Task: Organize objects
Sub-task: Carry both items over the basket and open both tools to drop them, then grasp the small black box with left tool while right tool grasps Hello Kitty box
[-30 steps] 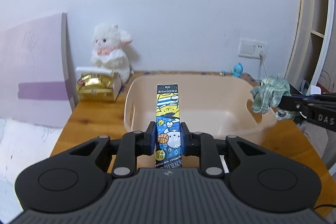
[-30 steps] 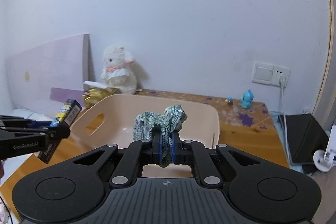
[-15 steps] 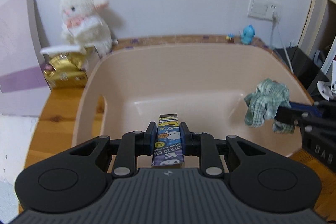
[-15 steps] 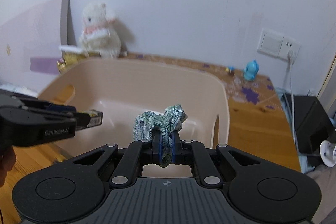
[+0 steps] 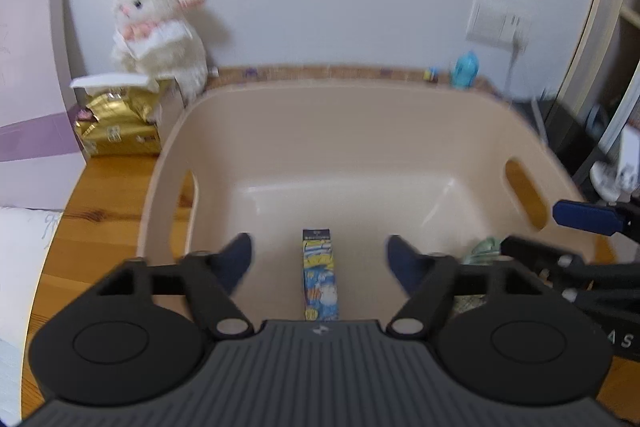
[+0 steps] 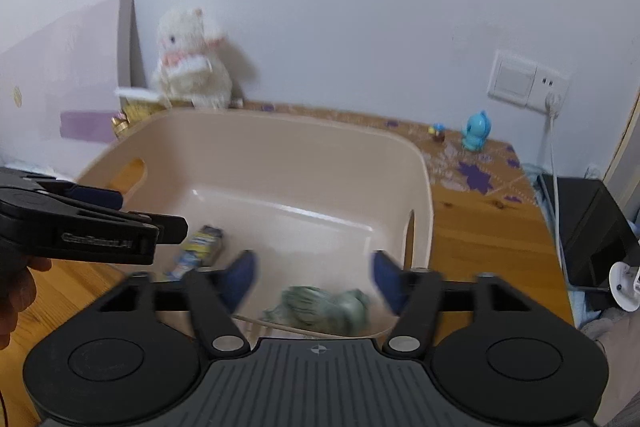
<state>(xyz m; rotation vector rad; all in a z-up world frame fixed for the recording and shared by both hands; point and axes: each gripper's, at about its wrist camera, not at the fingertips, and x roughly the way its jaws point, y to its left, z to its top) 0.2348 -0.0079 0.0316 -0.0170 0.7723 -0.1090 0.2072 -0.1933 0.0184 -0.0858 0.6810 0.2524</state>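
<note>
Far left of the left wrist view: lavender board (image 5: pixel 32 75) propped against the wall, gold packet (image 5: pixel 116 125) and white plush toy (image 5: pixel 158 27) just beside it at upper left, all on the wooden surface (image 5: pixel 108 187) and outside the bin, probably not yet sorted. Centre: beige bin (image 5: pixel 304 131) with cut-out handles, set open-side up to receive items. Lower centre: left gripper (image 5: pixel 319 259) with fingers (image 5: pixel 236 259) spread wide apart, clamped on nothing; printed carton (image 5: pixel 320 275) between them on the bin floor, lying lengthwise, free of both pads. Wide spread judged to give clearance for lifting away without dragging the carton. Lower right of the same view: green checked cloth (image 5: pixel 484 249), mostly hidden behind the right gripper (image 5: pixel 532 235). In the right wrist view, left edge: left gripper body over the near bin rim, carton below its tip. Lower centre: right gripper fingers (image 6: pixel 240 277) also wide apart, holding nothing; cloth bunched on the bin floor between them, blurred, so contact with the floor cannot be confirmed. Right of frame: blue figurine (image 6: pixel 476 131) near the wall socket (image 6: pixel 528 85), well apart from the bin. Both carried items judged deposited; remaining loose items likely next.
</note>
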